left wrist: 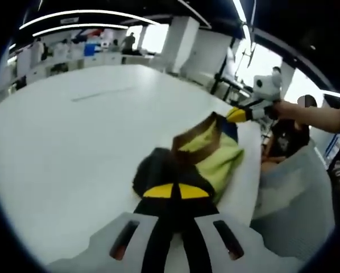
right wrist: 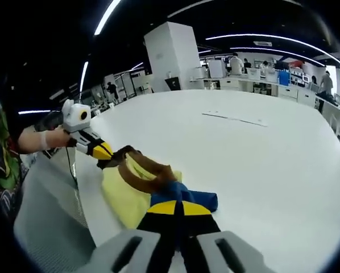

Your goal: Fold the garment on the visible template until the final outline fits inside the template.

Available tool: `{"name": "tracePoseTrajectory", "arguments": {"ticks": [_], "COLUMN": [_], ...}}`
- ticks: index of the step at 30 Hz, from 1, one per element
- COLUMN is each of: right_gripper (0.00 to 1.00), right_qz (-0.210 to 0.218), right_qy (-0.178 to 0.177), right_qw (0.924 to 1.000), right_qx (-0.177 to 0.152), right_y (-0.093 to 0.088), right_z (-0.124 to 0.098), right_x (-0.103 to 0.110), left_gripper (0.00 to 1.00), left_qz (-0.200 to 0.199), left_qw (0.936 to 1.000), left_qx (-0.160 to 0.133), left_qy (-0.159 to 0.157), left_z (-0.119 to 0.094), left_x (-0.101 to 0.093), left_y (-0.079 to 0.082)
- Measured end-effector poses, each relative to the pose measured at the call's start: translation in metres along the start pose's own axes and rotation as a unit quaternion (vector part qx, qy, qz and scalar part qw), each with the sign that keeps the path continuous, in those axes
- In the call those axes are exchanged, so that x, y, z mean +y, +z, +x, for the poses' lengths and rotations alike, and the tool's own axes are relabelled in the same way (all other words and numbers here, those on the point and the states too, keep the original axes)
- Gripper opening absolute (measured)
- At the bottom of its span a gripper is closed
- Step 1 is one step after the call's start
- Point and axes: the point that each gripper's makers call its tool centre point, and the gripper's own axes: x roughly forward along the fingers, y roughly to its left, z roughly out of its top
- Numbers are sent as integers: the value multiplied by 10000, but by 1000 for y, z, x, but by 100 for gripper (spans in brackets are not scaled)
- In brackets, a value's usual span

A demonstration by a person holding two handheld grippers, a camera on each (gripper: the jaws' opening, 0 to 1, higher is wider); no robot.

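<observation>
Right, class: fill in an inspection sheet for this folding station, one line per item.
Surface: white table, mostly bare.
Job's things: yellow garment with brown and blue parts, bunched near the table edge; template outline cannot be made out.
Clutter: thin strip lying farther out on the table.
Grippers: left gripper and right gripper both shut on the garment.
Cables: nothing seen.
Surroundings: open office with desks, a white pillar, ceiling lights, people at a distance.
</observation>
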Motion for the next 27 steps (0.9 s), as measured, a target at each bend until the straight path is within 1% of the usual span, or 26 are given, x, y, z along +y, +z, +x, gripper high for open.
{"name": "tracePoseTrajectory", "arguments": {"ticks": [6, 8, 10, 13, 16, 18, 19, 22, 26, 27], "right_gripper": [0, 0, 0, 0, 0, 0, 0, 0, 0, 0], "right_qz": [-56, -105, -131, -108, -195, -245, -258, -341, -465, -515], "right_qy": [-95, -124, -175, -227, -296, -330, -335, -415, -471, -492], "right_qw": [9997, 9995, 9991, 9982, 9970, 9960, 9957, 9934, 9910, 9900], "right_qx": [-195, -263, -373, -544, -692, -792, -820, -1011, -1167, -1214], "right_y": [11, 15, 21, 30, 43, 53, 55, 73, 90, 97], "right_z": [-12, -15, -19, -25, -33, -36, -37, -43, -47, -49], "right_x": [1, 3, 2, 1, 2, 4, 4, 4, 2, 1], "left_gripper": [0, 0, 0, 0, 0, 0, 0, 0, 0, 0], "left_qz": [147, 255, 335, 399, 349, 422, 464, 575, 771, 841], "left_qw": [9997, 9994, 9989, 9983, 9974, 9967, 9964, 9948, 9928, 9921], "left_qx": [-196, -249, -309, -422, -628, -688, -703, -842, -912, -929], "left_qy": [-39, -39, -47, -27, -74, -43, -36, -56, -21, -12], "left_z": [-10, -12, -17, -20, -26, -29, -29, -32, -37, -37], "left_x": [-9, -10, -16, -14, -13, -9, -11, -10, -9, -6], "left_y": [15, 20, 26, 35, 49, 56, 60, 76, 92, 98]}}
